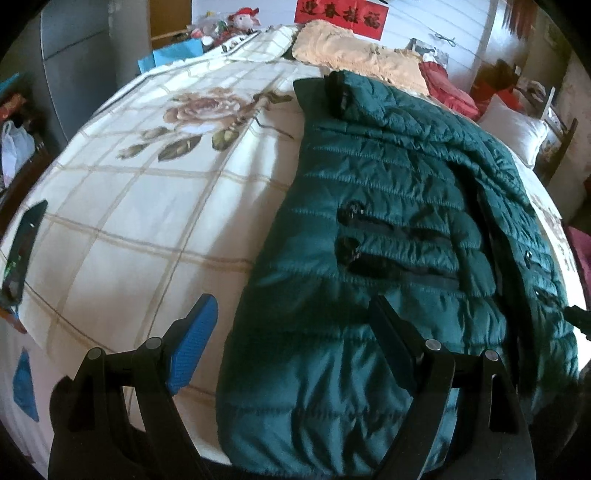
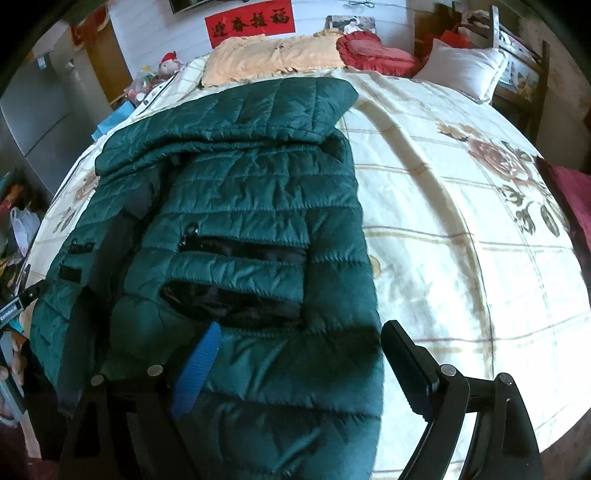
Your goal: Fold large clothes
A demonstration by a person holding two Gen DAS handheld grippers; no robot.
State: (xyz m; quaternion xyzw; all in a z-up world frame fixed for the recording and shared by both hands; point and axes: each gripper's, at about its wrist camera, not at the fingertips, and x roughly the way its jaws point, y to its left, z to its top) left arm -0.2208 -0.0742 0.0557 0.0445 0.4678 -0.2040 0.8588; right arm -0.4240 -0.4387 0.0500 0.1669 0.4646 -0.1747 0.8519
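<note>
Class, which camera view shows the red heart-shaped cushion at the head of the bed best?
The right wrist view: the red heart-shaped cushion shows whole, its shape clear beside the orange blanket. The left wrist view shows only a crumpled red patch past the green jacket.

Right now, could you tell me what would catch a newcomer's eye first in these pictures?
The dark green quilted jacket dominates, spread flat on the bed's cream checked cover with its hem nearest the cameras. Both grippers, left and right, hang open over that hem, gripping nothing. Beyond the jacket, a red banner with dark characters stands out on the white wall above a peach blanket and a red cushion.
</note>
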